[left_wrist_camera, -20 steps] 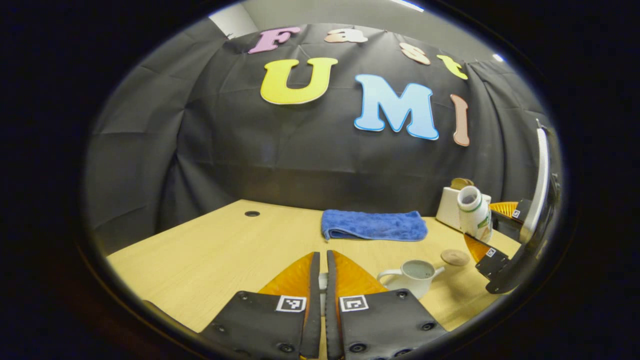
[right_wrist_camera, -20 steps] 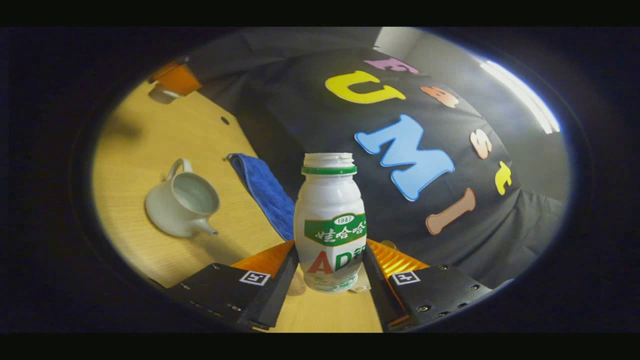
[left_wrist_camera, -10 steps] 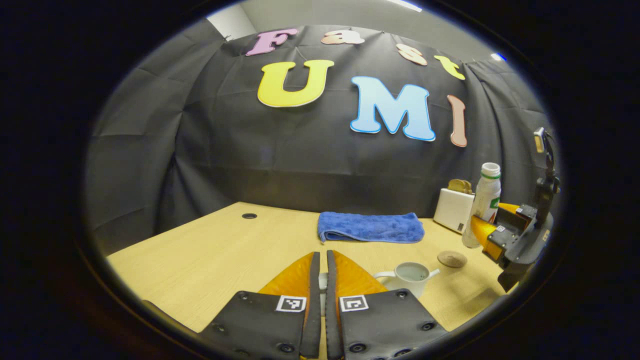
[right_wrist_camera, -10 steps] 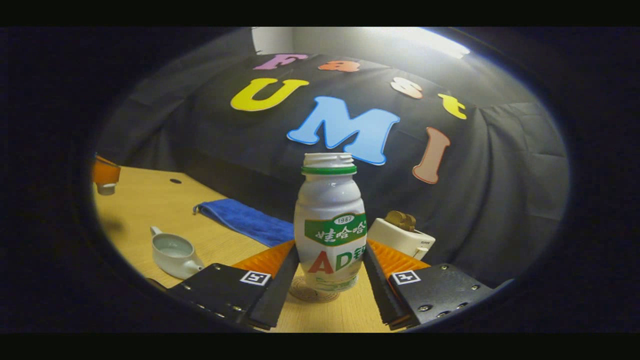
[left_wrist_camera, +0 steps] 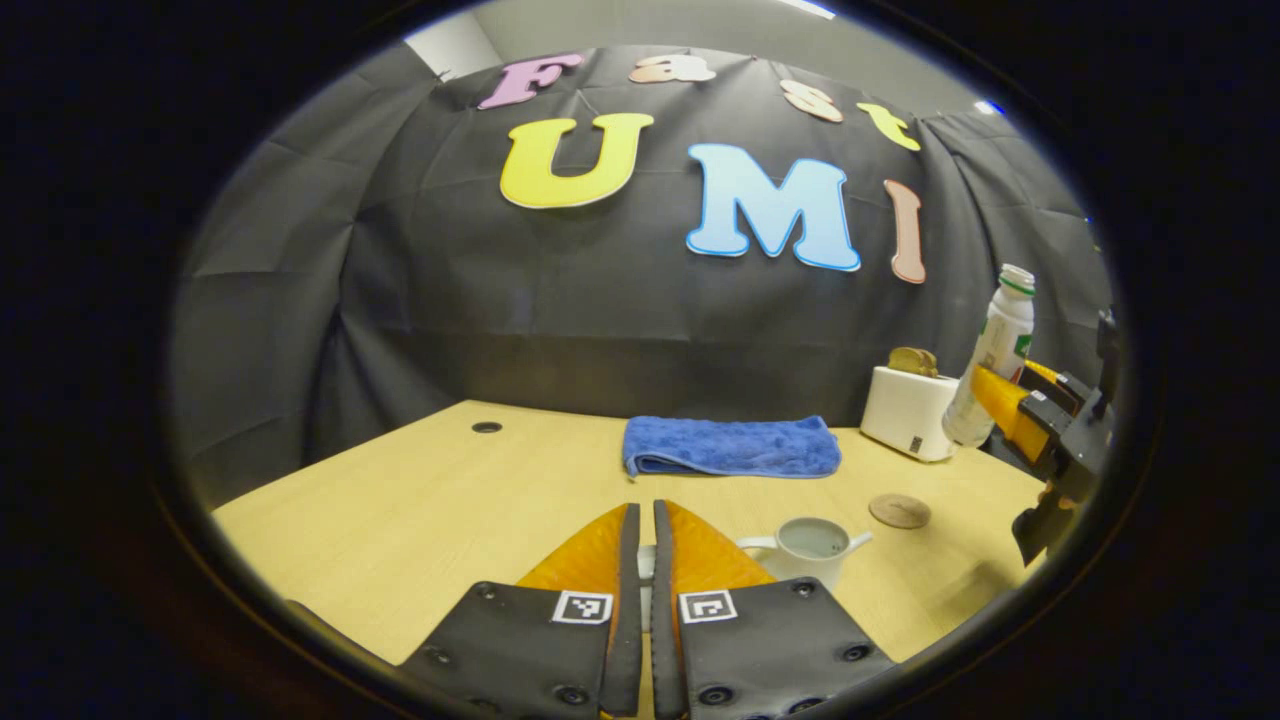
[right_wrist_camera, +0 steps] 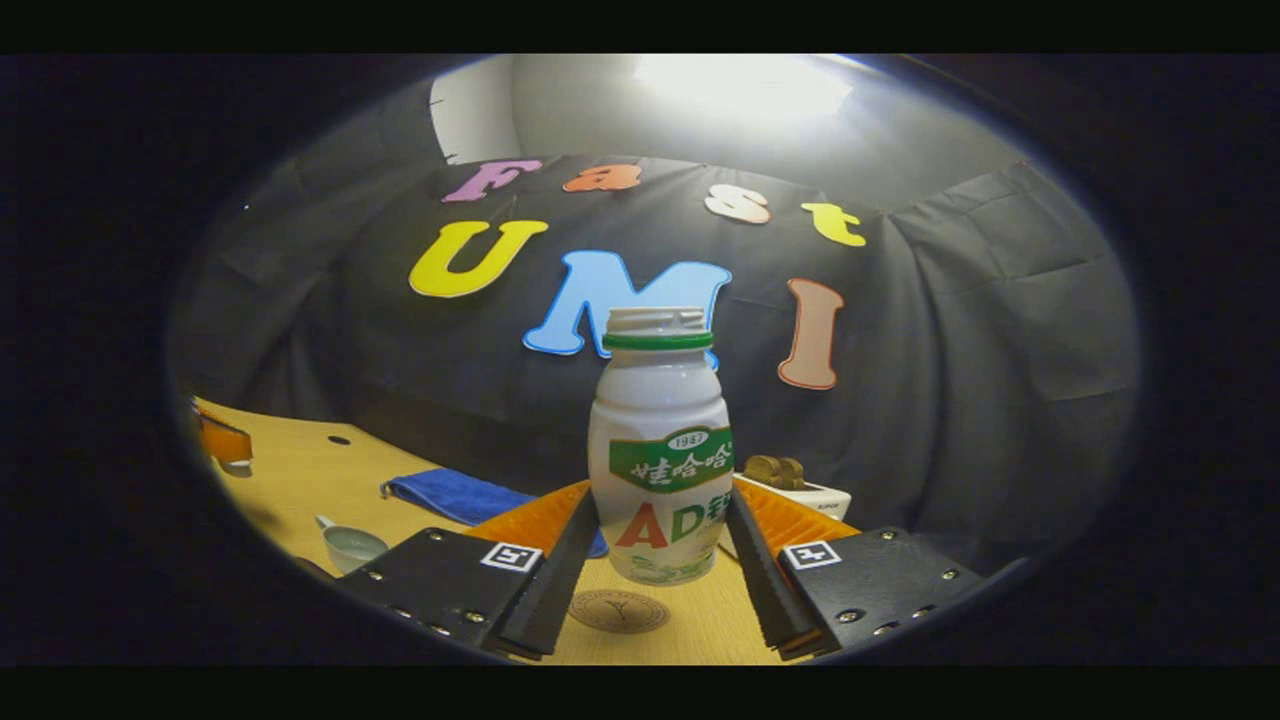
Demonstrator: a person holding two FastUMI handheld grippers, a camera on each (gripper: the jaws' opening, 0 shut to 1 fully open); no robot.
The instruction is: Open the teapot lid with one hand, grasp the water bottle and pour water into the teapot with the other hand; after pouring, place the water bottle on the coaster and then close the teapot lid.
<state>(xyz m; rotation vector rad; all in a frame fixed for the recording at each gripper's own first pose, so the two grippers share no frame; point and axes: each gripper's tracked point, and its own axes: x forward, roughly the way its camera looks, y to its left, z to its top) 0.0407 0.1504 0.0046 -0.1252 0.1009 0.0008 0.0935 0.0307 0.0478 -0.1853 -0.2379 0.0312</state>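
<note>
Blue towel (left_wrist_camera: 733, 446) folded, white toaster (left_wrist_camera: 908, 411) (bread inside), wooden table (left_wrist_camera: 420, 500).

Black cloth wall (left_wrist_camera: 560, 300) (creased) behind a light wooden table (left_wrist_camera: 420, 510).

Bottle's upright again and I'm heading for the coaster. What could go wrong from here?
1. The water bottle has no cap; a jolt on the way down may slop out any water left in it.
2. The coaster is small and lies ahead of and below the bottle's base; an off-centre landing could leave the bottle tipping on its edge.
3. The left gripper holds a small white piece, seemingly the lid; the teapot sits open, so a slip risks a chip.
</note>
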